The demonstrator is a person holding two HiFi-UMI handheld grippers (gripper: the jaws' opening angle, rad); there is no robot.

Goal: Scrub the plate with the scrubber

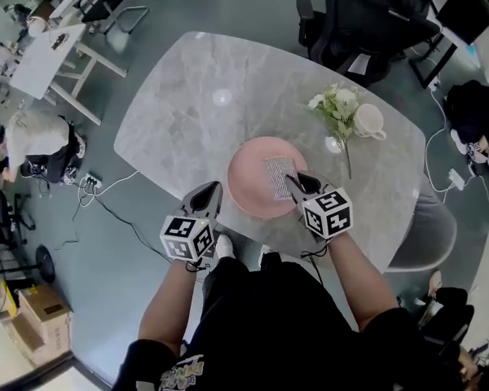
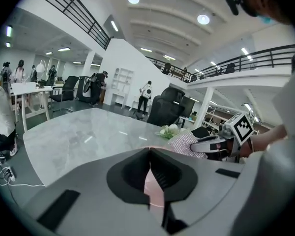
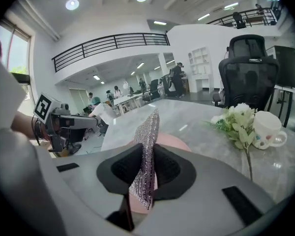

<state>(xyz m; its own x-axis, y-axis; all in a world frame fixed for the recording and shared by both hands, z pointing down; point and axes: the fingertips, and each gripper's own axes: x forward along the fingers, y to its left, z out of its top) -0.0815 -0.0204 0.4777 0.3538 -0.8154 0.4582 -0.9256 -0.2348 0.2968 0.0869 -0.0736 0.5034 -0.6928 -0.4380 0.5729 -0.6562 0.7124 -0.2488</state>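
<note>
1. The pink plate sat flat on the grey marble desk. It was at the desk's near edge, right in front of the person.
2. Beyond the plate and to its right lay a flower sprig, with its stem running close past the plate's right rim. A white mug stood just right of the blooms, farther from the plate.
3. Off the desk:
   - A black office chair stood well beyond the plate.
   - A grey chair was to the plate's right, at the desk edge.
   - A power strip with cables lay on the floor well left of the plate.
   - A cardboard box sat far to the plate's near-left.
4. The left tool had its jaws pressed together, tips meeting, with nothing clamped. It sat at the plate's left rim, and a strip of pink showed through the slit behind the tips. I couldn't tell whether the tips touched the rim.
5. The right tool had its jaws pinched on the scrubber. That was a silvery mesh sheet held on edge, sticking out past the tips. The tool reached in over the plate's near-right rim.
6. The scrubber sat over the plate's right half, against the pink surface. Actual contact wasn't clear.
7. The tools were on either side of the plate, apart from each other.
</note>
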